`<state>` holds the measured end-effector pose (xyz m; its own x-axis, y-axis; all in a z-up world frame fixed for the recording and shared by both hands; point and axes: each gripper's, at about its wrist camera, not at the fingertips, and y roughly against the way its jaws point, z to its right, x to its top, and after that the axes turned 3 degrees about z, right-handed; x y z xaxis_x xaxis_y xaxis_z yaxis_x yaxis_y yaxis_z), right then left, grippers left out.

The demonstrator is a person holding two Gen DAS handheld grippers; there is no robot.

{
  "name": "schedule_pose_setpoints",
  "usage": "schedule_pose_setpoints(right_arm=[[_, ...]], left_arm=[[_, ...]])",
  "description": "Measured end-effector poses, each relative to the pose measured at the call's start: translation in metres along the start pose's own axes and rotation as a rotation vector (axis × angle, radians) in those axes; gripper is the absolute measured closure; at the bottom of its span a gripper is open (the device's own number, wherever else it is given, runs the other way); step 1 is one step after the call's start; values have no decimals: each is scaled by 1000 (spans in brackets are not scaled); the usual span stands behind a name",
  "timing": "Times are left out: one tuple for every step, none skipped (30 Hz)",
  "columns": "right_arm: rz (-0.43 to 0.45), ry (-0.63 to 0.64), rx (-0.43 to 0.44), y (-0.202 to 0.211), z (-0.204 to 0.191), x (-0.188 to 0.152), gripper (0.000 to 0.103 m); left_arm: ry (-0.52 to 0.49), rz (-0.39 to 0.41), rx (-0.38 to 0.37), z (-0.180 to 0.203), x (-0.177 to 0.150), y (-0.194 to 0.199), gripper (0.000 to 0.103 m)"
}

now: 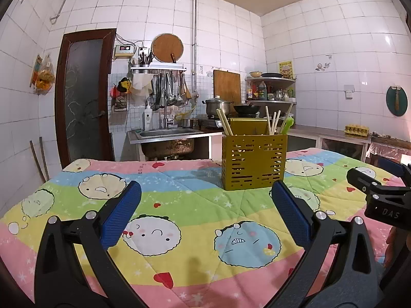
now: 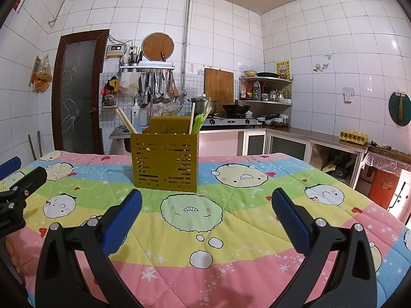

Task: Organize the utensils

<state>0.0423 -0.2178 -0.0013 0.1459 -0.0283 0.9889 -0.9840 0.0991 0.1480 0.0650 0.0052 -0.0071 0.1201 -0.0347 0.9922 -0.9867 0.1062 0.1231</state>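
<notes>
A yellow slotted utensil holder (image 1: pixel 254 161) stands upright on the cartoon-print quilt (image 1: pixel 179 205) over the table. Wooden chopsticks (image 1: pixel 224 124) and a green utensil (image 1: pixel 287 125) stick out of its top. My left gripper (image 1: pixel 205 192) is open and empty, short of the holder and a little left of it. In the right wrist view the holder (image 2: pixel 164 161) stands ahead and to the left, with chopsticks (image 2: pixel 125 123) and the green utensil (image 2: pixel 198 124) in it. My right gripper (image 2: pixel 206 195) is open and empty, short of the holder.
The right gripper's body (image 1: pixel 382 195) shows at the right edge of the left wrist view, and the left gripper's body (image 2: pixel 15 192) at the left edge of the right wrist view. Behind the table are a sink (image 1: pixel 167 133), a stove with pots (image 2: pixel 231 120) and a counter (image 2: pixel 321 138).
</notes>
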Motion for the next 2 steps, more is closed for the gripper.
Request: schedule_pose_setpoints(right_arm=[[-1,1,0,-1,0,0,4],[-1,1,0,-1,0,0,4]], left_arm=[[2,-1,1,-1,0,0,5],[3,-1,1,0,0,0,5]])
